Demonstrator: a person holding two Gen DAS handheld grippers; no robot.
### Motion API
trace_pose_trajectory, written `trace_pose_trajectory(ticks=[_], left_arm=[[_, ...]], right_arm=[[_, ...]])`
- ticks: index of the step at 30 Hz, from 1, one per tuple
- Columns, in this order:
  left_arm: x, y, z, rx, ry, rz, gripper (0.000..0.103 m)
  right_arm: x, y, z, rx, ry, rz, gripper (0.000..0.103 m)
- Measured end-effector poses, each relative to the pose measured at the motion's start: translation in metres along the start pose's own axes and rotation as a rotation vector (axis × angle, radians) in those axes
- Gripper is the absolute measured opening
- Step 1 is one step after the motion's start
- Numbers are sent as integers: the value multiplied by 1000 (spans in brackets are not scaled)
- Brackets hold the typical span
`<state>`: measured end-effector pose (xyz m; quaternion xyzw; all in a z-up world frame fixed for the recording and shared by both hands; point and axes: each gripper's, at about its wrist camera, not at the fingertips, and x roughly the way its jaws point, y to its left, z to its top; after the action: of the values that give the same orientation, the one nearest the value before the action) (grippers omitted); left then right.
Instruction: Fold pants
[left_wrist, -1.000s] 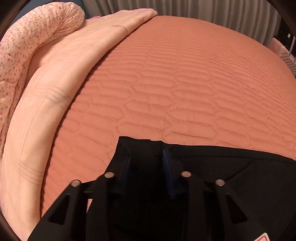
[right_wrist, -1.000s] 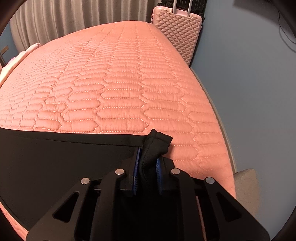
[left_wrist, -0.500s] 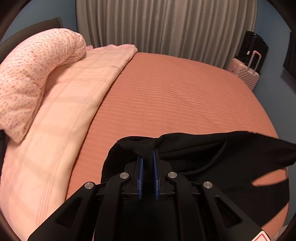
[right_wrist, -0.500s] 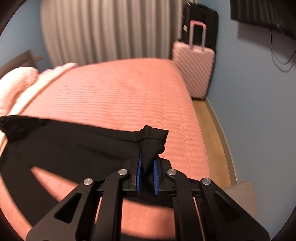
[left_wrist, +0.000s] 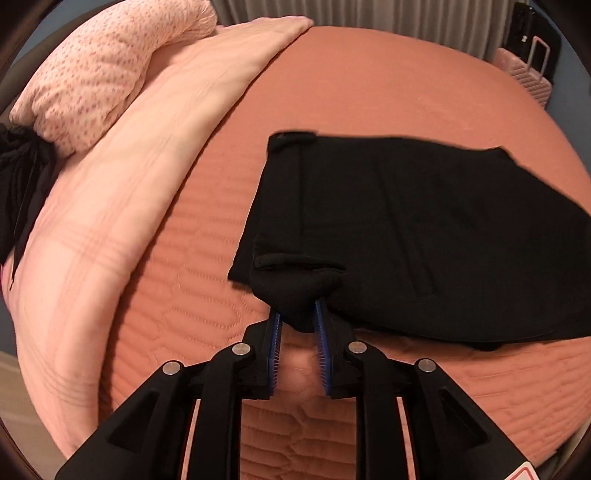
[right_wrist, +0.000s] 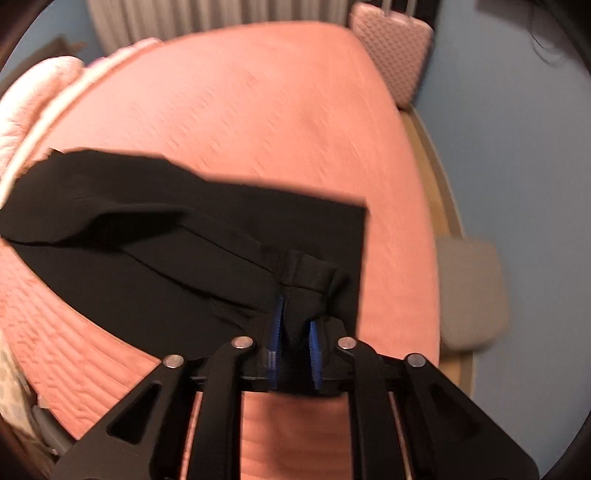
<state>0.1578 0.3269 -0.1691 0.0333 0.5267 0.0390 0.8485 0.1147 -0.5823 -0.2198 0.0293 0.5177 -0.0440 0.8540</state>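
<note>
Black pants (left_wrist: 424, 236): folded over, lying on orange quilted bedspread (left_wrist: 369, 92).
Left gripper (left_wrist: 298, 314): jaws just opening, narrow gap, pants corner bunched between blue pads.
Right gripper (right_wrist: 294, 325): likewise opening, fabric fold between pads.

Blue walls (right_wrist: 517, 147), grey curtains (right_wrist: 221, 14), salmon bedspread (right_wrist: 258, 110)

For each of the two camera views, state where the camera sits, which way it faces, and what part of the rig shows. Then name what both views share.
Left wrist: on the left gripper, facing steeply down along its fingers at the black pants, with pillows to the left.
Right wrist: on the right gripper, facing steeply down at the pants' other end, with a pink suitcase beyond.
Shared: the pants, the orange bed cover and the suitcase; cloth lies between each gripper's blue pads.
</note>
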Motion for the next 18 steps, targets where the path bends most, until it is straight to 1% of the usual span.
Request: trace_pose_trajectory(ticks=[1, 3, 4, 5, 6, 7, 9, 10, 11, 12, 13, 14, 15, 16, 17, 18], left_arm=[[4, 5, -3, -33, 5, 4, 24], [-2, 14, -6, -91, -25, -9, 29], [-6, 18, -6, -114, -38, -21, 29], [-9, 19, -4, -114, -45, -23, 29], [-10, 20, -3, -103, -47, -18, 29], [-11, 18, 0, -91, -50, -7, 29], [-12, 18, 4, -99, -55, 3, 29], [-12, 20, 9, -115, -69, 7, 29], [-12, 20, 13, -124, -76, 20, 29], [-11, 20, 16, -135, -80, 34, 29], [-8, 21, 20, -144, -70, 50, 29], [-6, 22, 22, -149, -60, 60, 29], [-6, 24, 22, -149, -57, 67, 32], [-6, 26, 21, -146, -49, 90, 38], [-7, 30, 19, -150, -40, 116, 47], [-9, 33, 17, -152, -37, 122, 51]], right_arm=[[-6, -4, -5, 22, -11, -7, 27], [-23, -8, -12, 47, -43, -27, 42], [-34, -12, -16, 61, -59, -30, 45], [-40, -14, -22, 68, -70, -44, 50], [-48, -17, -27, 89, -80, -65, 52], [-55, -21, -32, 128, -87, -66, 52], [-67, -27, -41, 215, -114, -44, 52], [-71, -25, -42, 247, -138, -7, 53], [-72, -22, -43, 256, -154, 17, 59], [-71, -19, -44, 260, -155, 23, 67], [-69, -15, -43, 269, -146, 34, 70], [-67, -11, -42, 275, -140, 45, 70], [-69, -5, -43, 276, -141, 61, 70], [-70, 4, -42, 267, -151, 83, 70], [-67, 9, -39, 250, -153, 89, 71], [-65, 15, -39, 221, -146, 83, 71]])
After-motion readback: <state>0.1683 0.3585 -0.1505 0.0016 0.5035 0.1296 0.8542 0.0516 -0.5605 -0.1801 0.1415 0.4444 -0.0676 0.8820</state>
